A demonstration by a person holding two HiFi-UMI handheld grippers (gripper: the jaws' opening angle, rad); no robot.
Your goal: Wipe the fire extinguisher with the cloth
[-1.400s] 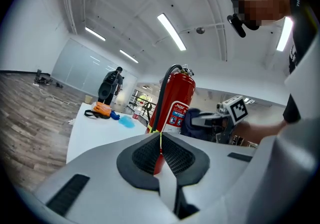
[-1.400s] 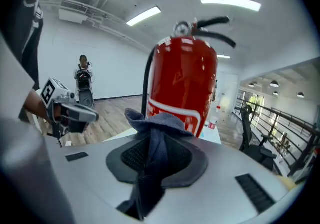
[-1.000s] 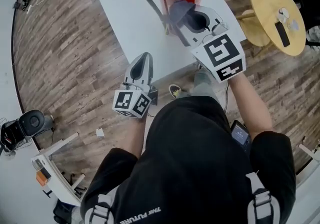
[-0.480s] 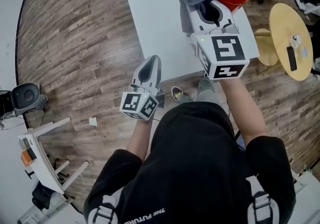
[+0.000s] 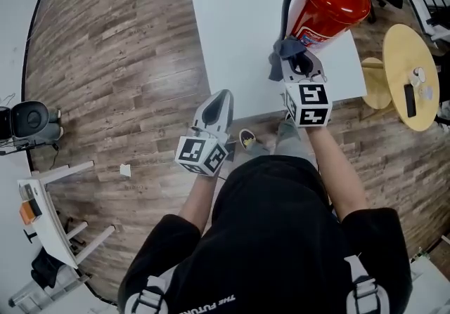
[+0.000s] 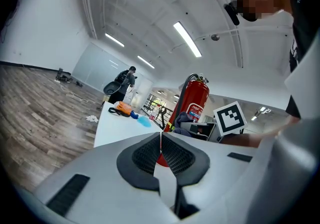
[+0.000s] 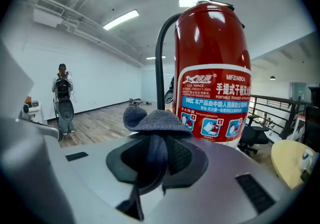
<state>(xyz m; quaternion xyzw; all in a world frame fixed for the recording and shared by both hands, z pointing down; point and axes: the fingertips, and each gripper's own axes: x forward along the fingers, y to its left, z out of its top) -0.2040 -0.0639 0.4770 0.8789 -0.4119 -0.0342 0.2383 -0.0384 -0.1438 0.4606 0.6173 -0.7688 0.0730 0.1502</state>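
**Cloth clamped in right claw, at the foot of the extinguisher**

The right gripper [image 7: 155,154] has its jaws pressed onto a grey-blue cloth [image 7: 153,120]. The fabric runs down between the pads and bunches into a rounded cap over the tips. At 1 o'clock from that bunch in the right gripper view, the red fire extinguisher [image 7: 212,67] stands upright, with its printed label facing the claw. The cloth lies against or just short of the lower left of the label; contact cannot be told. A black hose [image 7: 160,57] arcs up the cylinder's side at 12 o'clock.

In the head view, the extinguisher stands on the white table [image 5: 239,24], close to its near right corner. At 8 o'clock from the right claw, the left gripper [image 5: 215,105] hangs off the table's near edge over the wood floor, its jaws together with nothing between them. A round wooden stool [image 5: 408,70] stands at 3 o'clock, apart from the table.
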